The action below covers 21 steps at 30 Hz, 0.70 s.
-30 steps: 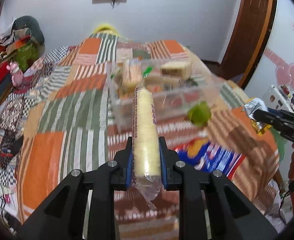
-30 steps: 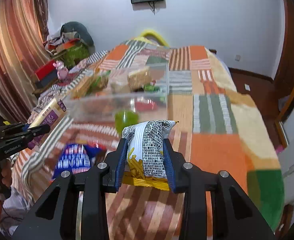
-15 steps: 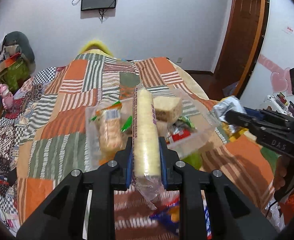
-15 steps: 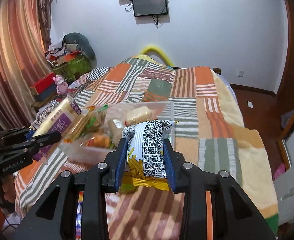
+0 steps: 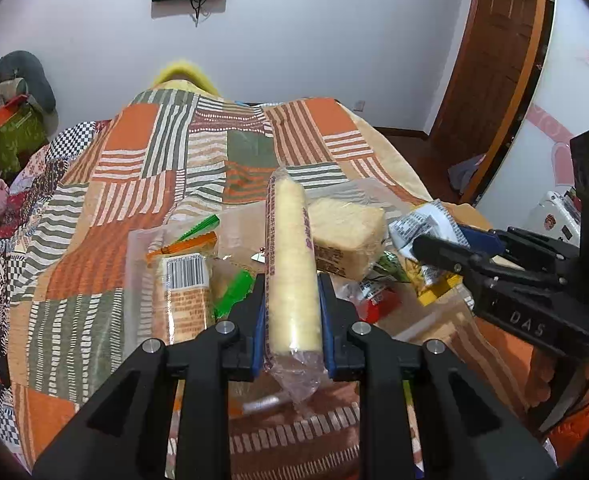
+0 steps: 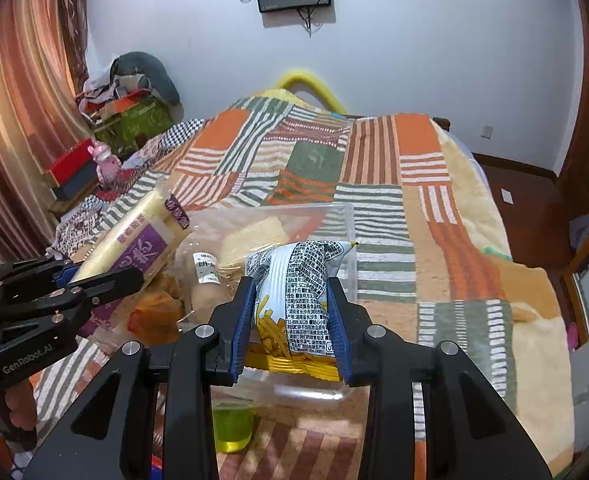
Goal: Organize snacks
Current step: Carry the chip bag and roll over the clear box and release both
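Observation:
My left gripper (image 5: pixel 290 312) is shut on a long pale cracker roll (image 5: pixel 290 272) in clear wrap and holds it over the clear plastic box (image 5: pixel 134 280). My right gripper (image 6: pixel 290 320) is shut on a white and yellow snack bag (image 6: pixel 294 288) over the same box (image 6: pixel 346 240). The box holds a wrapped cake slice (image 5: pixel 346 232), a biscuit pack with a barcode (image 5: pixel 184 292), and red and green wrappers. The right gripper with its bag shows in the left wrist view (image 5: pixel 434 248). The left gripper with the roll shows in the right wrist view (image 6: pixel 106 276).
The box sits on a bed with an orange, green and striped patchwork blanket (image 6: pixel 374 160). A green jelly cup (image 6: pixel 230 428) stands in front of the box. Clutter and boxes are piled left of the bed (image 6: pixel 126 108). A wooden door (image 5: pixel 490 52) is on the right.
Both grippers have moved forward with their snacks, from in front of the box to right above it. The blue snack bag on the blanket has dropped out of view.

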Each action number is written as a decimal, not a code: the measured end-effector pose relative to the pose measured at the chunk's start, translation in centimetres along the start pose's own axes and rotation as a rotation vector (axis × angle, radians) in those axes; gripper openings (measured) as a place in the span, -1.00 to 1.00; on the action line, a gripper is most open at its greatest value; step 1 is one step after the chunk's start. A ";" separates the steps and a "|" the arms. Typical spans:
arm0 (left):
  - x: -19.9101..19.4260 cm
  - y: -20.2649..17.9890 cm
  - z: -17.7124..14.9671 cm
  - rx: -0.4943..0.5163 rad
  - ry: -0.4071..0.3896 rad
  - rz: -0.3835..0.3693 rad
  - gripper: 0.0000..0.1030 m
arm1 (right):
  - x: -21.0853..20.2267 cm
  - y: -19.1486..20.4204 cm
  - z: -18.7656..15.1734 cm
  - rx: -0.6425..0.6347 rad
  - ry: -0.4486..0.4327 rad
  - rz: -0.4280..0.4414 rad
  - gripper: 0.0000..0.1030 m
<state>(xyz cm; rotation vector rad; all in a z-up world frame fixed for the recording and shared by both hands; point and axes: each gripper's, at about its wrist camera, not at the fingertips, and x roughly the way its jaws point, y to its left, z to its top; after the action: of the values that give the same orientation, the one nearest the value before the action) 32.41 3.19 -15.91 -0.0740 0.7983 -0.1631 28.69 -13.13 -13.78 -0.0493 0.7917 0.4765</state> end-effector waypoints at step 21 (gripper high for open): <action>-4.8 0.6 -1.0 -0.019 -0.060 -0.003 -0.11 | -2.5 1.0 -2.0 -0.064 0.062 0.029 -0.21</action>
<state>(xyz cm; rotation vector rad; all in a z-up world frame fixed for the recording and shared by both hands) 28.45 4.64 -13.30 -0.0979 0.7402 -0.1550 25.45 -13.65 -13.30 -0.1127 0.8390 0.5301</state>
